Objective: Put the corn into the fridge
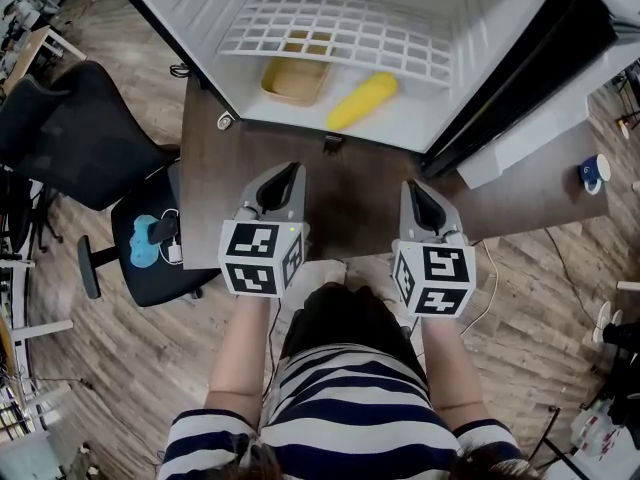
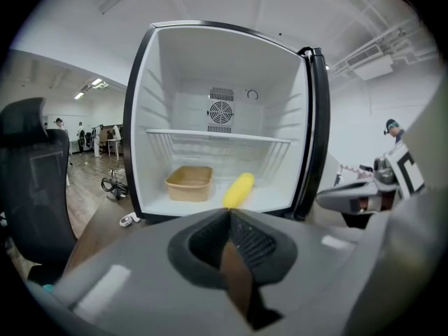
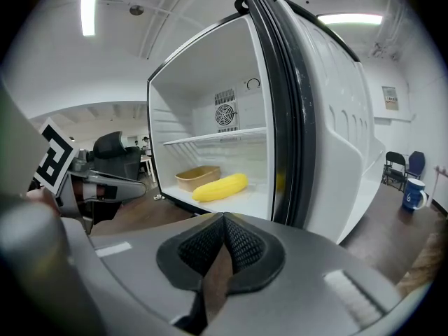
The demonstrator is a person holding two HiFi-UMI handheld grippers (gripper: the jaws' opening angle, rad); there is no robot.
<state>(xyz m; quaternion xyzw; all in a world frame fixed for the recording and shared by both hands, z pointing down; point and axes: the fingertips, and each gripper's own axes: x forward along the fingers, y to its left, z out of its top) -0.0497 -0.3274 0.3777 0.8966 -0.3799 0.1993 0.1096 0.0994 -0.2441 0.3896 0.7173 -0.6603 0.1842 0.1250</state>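
Corn already lies on the fridge floor, long axis 2 to 8 o'clock, with a tan tray at its 10 o'clock. It sits at 1 o'clock from the left tool and 11 o'clock from the right tool; neither is clearly nearer. Both tools are pinched together, empty, over the bench. The wire shelf half screens the tray

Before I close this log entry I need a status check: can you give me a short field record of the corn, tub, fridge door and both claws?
corn: lying inside the fridge, right of the tub, under the wire shelf
tub: tan, on the fridge floor
fridge door: open
left claw: shut, empty, above the table
right claw: shut, empty, above the table
task: corn is in
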